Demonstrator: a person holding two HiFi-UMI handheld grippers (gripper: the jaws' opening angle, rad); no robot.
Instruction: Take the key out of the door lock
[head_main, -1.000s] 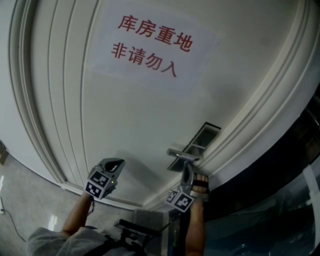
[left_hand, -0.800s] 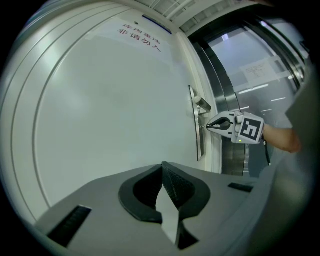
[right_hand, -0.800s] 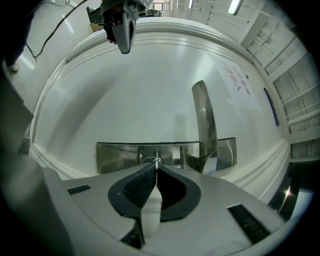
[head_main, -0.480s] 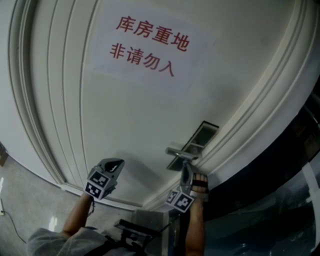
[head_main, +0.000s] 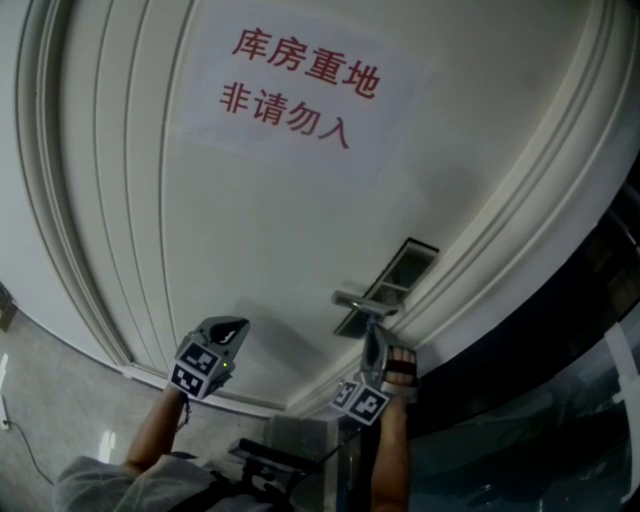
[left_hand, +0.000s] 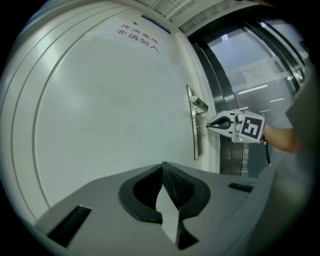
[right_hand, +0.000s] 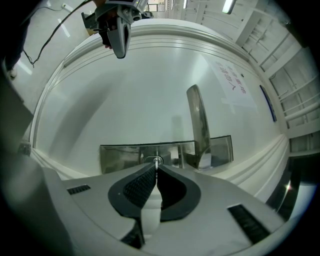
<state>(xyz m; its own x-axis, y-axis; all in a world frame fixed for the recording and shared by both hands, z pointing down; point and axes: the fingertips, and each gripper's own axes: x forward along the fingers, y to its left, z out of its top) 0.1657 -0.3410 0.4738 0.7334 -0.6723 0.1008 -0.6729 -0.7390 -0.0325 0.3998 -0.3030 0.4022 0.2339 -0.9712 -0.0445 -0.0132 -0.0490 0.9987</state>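
A white paper sign (head_main: 305, 95) bears red characters.

The key (right_hand: 157, 161) shows as a thin silvery sliver, edge-on, seated in the round keyhole of the door lock (right_hand: 120, 157). The lock is a polished metal plate lying flat on the white door (right_hand: 125, 105). The right tool (right_hand: 156, 169) grips the key at its closed tips.

Head view is dim with flat light: the door (head_main: 250, 230) reads grey, with a soft shadow right of the left gripper (head_main: 232, 325). All 3 views have heavy fisheye, so the mouldings bow; both gripper views have black corners. Right gripper view is brightest, with ceiling tubes (right_hand: 228, 6) at top and reflections on the lock plate (right_hand: 125, 156). The key (right_hand: 156, 161) resolves only as a thin sliver.
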